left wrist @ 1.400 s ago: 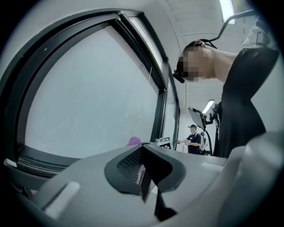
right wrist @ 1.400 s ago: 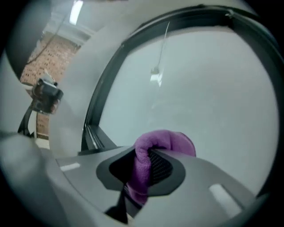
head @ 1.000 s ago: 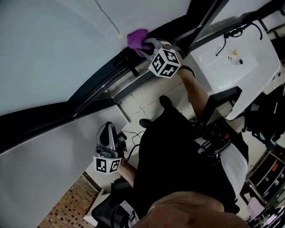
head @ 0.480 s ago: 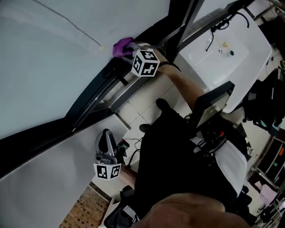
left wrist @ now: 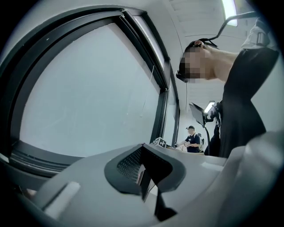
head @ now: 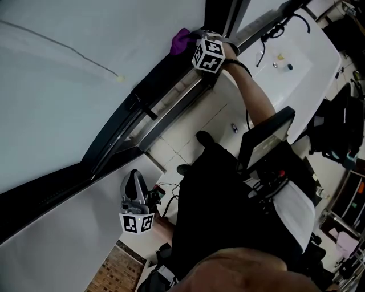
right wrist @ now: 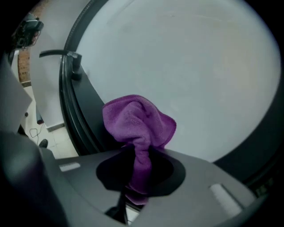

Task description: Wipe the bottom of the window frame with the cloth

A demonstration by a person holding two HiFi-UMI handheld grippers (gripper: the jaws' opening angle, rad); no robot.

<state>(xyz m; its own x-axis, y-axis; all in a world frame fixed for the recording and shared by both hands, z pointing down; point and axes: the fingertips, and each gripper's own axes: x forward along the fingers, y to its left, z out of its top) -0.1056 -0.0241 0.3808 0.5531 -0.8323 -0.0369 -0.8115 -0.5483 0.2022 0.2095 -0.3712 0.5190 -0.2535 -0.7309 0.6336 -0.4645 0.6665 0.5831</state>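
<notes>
Big pale window glass [head: 68, 85] fills the upper left of the head view, and its dark window frame [head: 154, 97] runs diagonally along the bottom edge, with light floor tiles [head: 188, 128] just below it. The right gripper [head: 193, 42] is up at the far end of that bottom rail, close to where a dark upright post [head: 219, 14] rises, arm stretched out. Its fingers are clamped on the purple cloth [head: 182, 40]. In the right gripper view the cloth [right wrist: 137, 122] is pinched by a narrow twist down between the fingers of the right gripper [right wrist: 135, 177], and the rest blooms out in a bunched wad over the dark frame [right wrist: 75, 115], right at the edge of the glass [right wrist: 191, 66].

Down low, the left gripper [head: 135, 181] hangs near the person's leg, well apart from the window rail, marker cube toward the camera. The left gripper view shows the fingers [left wrist: 148, 177] brought together with nothing between them, pointing up at the glass [left wrist: 88, 88]. Far off in that view, another person [left wrist: 191, 141] stands in a dark top. A white counter [head: 291, 74] sits to the right of the frame.
</notes>
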